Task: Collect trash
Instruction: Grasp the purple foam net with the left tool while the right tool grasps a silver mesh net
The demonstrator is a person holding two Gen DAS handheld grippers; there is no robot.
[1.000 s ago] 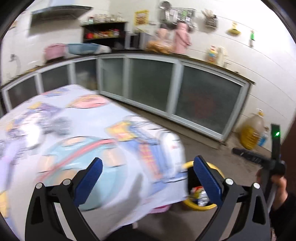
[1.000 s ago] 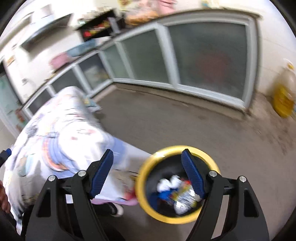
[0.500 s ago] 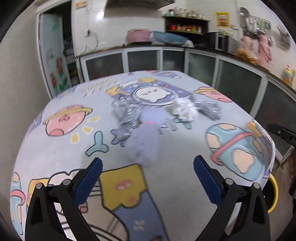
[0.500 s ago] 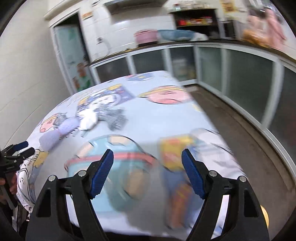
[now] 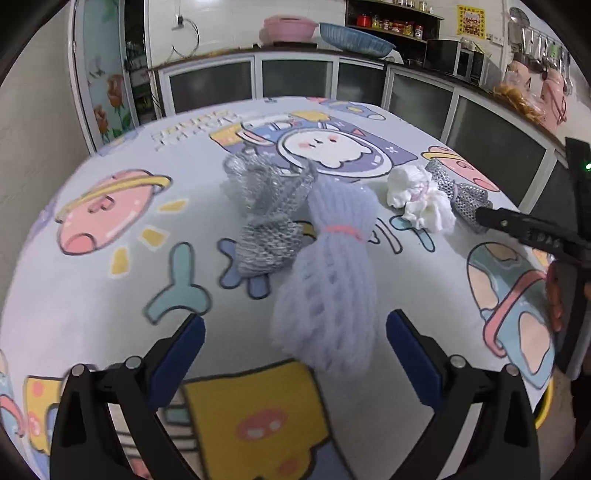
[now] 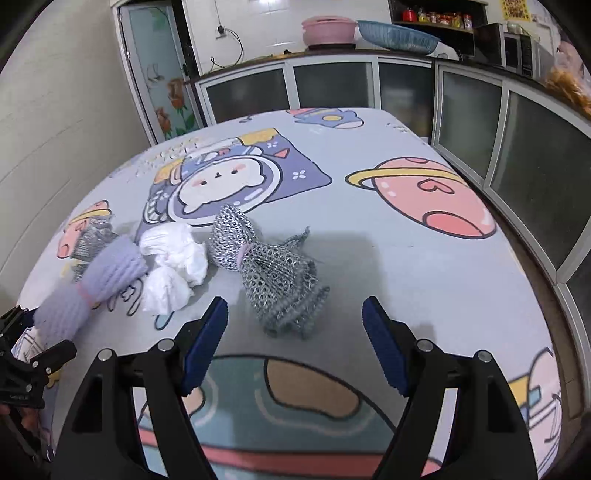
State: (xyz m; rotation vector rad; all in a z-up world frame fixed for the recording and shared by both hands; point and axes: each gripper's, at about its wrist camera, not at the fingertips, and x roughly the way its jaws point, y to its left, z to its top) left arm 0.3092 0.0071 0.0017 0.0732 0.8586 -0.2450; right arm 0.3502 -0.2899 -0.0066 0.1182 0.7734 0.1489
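Note:
Trash lies on the cartoon-print tablecloth (image 5: 110, 280). A lavender foam net (image 5: 328, 280) tied with a pink band lies right ahead of my left gripper (image 5: 295, 347), which is open with the net's near end between its fingertips, untouched. Behind it sits a silver mesh sleeve (image 5: 266, 214). Crumpled white tissue (image 5: 417, 195) lies to the right. A second silver mesh sleeve (image 6: 273, 269) lies just beyond my open right gripper (image 6: 295, 332). In the right wrist view the tissue (image 6: 173, 258) and lavender net (image 6: 92, 284) are at the left.
A yellow bin rim (image 5: 543, 410) shows below the table's right edge. Glass-fronted cabinets (image 6: 332, 85) run along the back and right walls, with a pink basin (image 6: 328, 26) on the counter. A door (image 5: 107, 74) stands at far left.
Both views swung from the yellow bin on the floor onto the table, then came closer to the trash pieces. Both grippers stayed open and empty.

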